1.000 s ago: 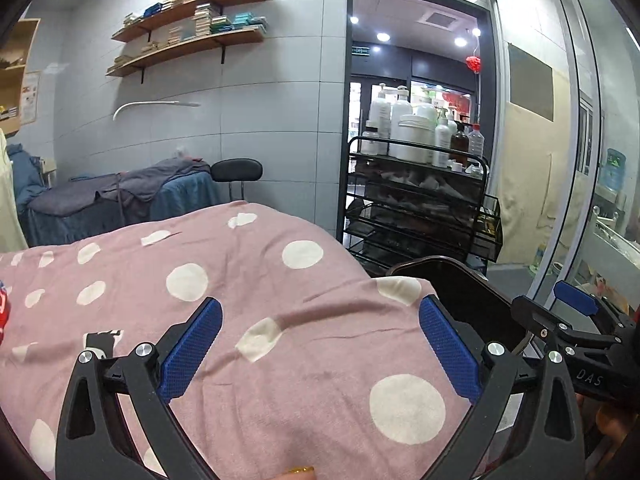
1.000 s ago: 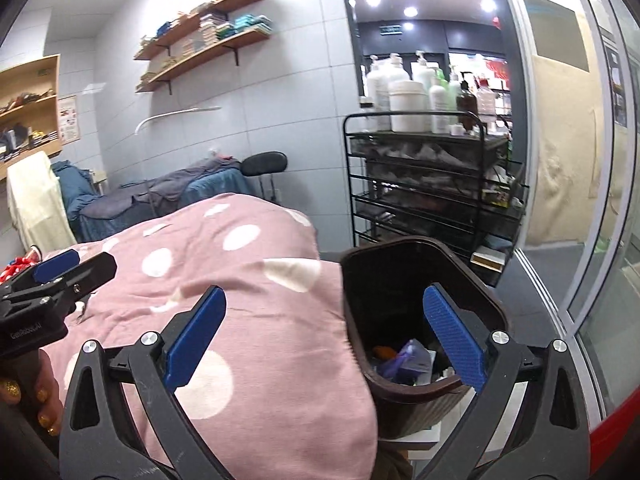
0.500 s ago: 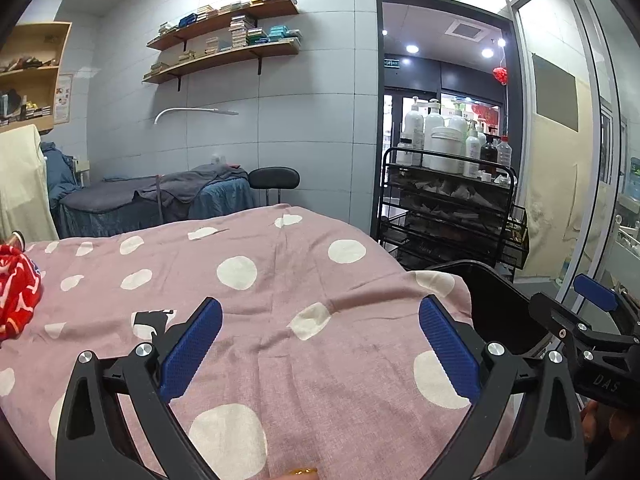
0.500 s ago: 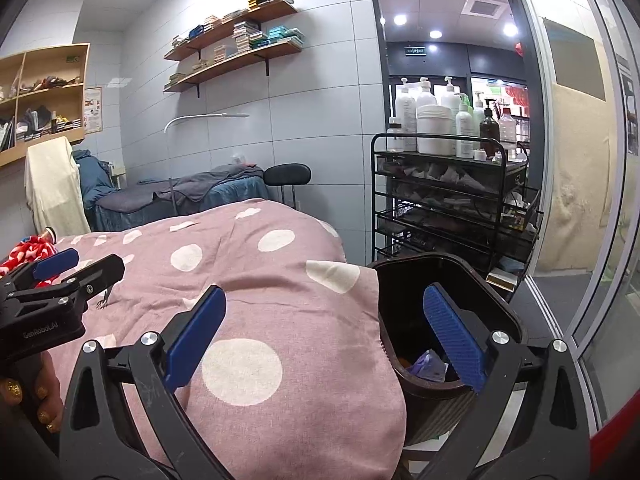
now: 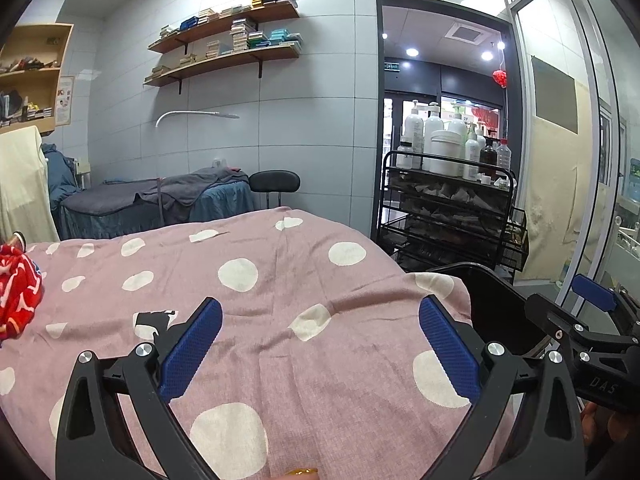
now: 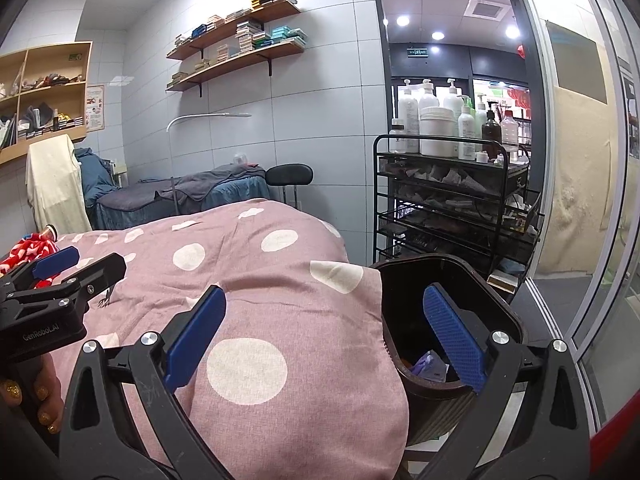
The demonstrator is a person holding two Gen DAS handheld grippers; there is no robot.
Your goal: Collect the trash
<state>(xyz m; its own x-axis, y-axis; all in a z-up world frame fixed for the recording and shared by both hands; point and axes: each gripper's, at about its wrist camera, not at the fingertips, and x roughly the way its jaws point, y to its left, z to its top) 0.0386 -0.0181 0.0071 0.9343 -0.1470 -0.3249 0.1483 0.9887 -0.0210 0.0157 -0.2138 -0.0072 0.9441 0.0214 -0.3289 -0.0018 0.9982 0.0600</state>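
A dark brown trash bin (image 6: 496, 312) stands at the right end of a bed covered in pink cloth with white dots (image 6: 256, 280); purple and orange scraps (image 6: 428, 364) lie inside it. My right gripper (image 6: 324, 332) hovers open over the bed's corner and the bin's rim, holding nothing. My left gripper (image 5: 320, 344) is open above the pink cloth (image 5: 280, 280), also holding nothing. A small black scrap (image 5: 150, 320) lies on the cloth by its left finger. The bin (image 5: 496, 300) shows at the right in the left wrist view.
A red patterned cloth (image 5: 16, 292) lies at the bed's left edge. A black wire cart (image 6: 452, 208) with bottles stands behind the bin. Glass partition (image 6: 592, 200) runs along the right. Another bed (image 5: 160, 200) and a black stool (image 5: 274, 182) sit by the far wall.
Both views have risen and pulled back from the bed; more of the pink cloth and the red cloth has come into view. Both grippers stay open.
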